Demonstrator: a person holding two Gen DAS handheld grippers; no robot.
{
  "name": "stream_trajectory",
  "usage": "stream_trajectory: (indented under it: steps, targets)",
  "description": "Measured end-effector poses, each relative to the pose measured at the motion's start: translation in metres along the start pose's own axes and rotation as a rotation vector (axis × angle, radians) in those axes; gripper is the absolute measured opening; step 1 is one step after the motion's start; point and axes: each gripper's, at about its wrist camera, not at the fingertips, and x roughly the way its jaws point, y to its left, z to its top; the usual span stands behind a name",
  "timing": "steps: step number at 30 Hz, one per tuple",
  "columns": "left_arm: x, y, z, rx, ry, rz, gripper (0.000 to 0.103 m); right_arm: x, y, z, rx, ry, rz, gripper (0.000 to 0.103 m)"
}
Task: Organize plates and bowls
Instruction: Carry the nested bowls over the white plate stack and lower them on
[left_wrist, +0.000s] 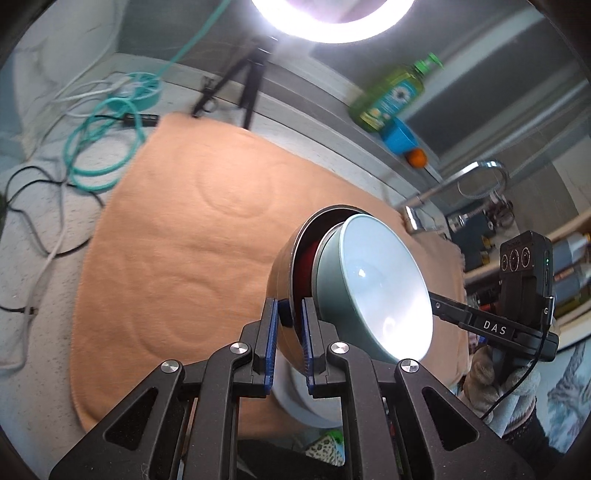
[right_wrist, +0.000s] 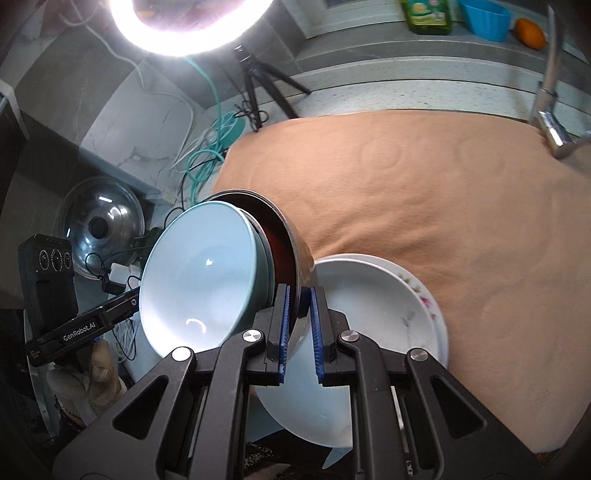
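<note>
A steel bowl with a dark red inside (left_wrist: 282, 258) (right_wrist: 295, 254) is held tilted on its side above the orange mat, with a pale blue bowl (left_wrist: 380, 288) (right_wrist: 199, 280) nested in it. My left gripper (left_wrist: 290, 332) is shut on the steel bowl's rim. My right gripper (right_wrist: 299, 325) is shut on the same rim from the opposite side. White plates (right_wrist: 388, 306) are stacked on the mat just below the bowls; a grey-white plate edge (left_wrist: 314, 402) shows under the left gripper.
The orange mat (left_wrist: 177, 236) (right_wrist: 443, 206) covers the counter. Cables (left_wrist: 96, 155) and a tripod (left_wrist: 247, 85) lie at its far side. A faucet (right_wrist: 550, 122), soap bottle (left_wrist: 388, 96), blue cup (right_wrist: 487, 18) and orange (right_wrist: 530, 33) stand at the back. A steel lid (right_wrist: 99, 229) is at left.
</note>
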Motion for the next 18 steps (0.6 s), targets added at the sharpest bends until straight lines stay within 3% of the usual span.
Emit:
stream_trajectory:
  steps: [18]
  targets:
    - [0.037,-0.041,-0.015,0.101,0.109,-0.023,0.009,-0.031,-0.051,-0.038,0.106,-0.034,-0.059,0.011]
